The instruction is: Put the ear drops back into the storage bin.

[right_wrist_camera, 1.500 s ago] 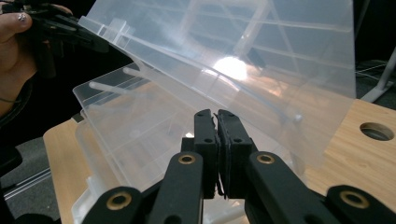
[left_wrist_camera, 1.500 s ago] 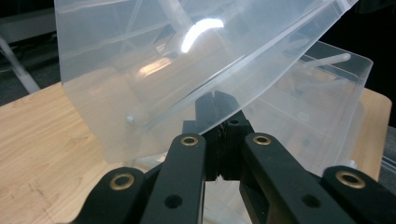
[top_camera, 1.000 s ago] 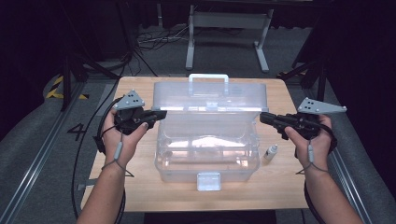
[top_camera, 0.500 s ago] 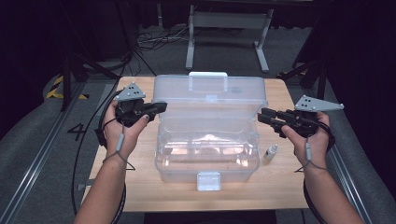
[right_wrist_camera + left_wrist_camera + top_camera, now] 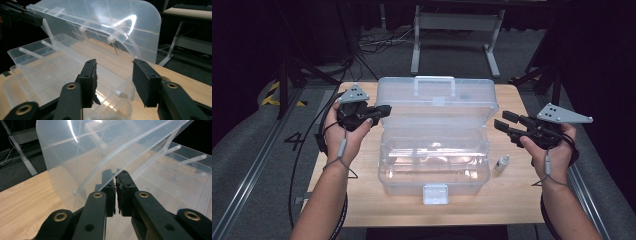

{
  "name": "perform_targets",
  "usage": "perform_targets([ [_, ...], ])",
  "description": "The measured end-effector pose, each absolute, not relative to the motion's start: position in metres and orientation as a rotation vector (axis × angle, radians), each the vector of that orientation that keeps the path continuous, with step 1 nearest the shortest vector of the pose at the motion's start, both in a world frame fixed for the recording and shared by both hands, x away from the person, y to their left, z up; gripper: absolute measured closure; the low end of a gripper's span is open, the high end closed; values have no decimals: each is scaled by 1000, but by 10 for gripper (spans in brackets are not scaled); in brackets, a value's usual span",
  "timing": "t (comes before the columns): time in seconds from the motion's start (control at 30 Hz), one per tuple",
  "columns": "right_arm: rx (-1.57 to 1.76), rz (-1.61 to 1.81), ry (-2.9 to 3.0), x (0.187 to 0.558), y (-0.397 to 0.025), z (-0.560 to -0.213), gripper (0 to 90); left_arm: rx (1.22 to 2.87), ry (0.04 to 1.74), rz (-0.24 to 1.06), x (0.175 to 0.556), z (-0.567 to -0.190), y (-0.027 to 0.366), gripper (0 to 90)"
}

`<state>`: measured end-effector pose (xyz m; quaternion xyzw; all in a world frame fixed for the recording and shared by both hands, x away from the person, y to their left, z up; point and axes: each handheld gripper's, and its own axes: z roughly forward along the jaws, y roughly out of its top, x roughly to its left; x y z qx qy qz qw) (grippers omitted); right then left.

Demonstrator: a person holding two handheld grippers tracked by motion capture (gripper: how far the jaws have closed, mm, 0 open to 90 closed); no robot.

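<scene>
Jaws of the left gripper (image 5: 382, 110) clamp the raised lid (image 5: 437, 102), its long axis crosswise.

Both black grippers, the left gripper (image 5: 381, 109) and right gripper (image 5: 506, 122), carry grey three-cornered plates, brass-ringed screws and black cables; bare forearms, no sleeves.

Left gripper (image 5: 379, 110) tips at left edge of raised lid (image 5: 437, 100); whether pads pinch lid edge or just meet beside it, cannot tell. Contents of clear box (image 5: 434, 165) blurred by glare, not identifiable. Small bottle (image 5: 501, 163) right of box too small to read label. Person's forearms cut off by near edge. Box base cut off by picture edges in both gripper views.
</scene>
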<state>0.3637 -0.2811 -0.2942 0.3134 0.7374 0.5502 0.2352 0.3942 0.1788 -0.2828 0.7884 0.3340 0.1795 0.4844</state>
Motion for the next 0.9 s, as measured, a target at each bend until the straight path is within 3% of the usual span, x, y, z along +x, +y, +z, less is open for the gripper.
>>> perform_targets([
  [0.27, 860, 1468, 1974, 376, -275, -296, 481, 1925, 815, 436, 397, -281, 179, 849],
  [0.9, 839, 1390, 1939, 407, -258, -290, 474, 1931, 818, 443, 402, -278, 176, 844],
])
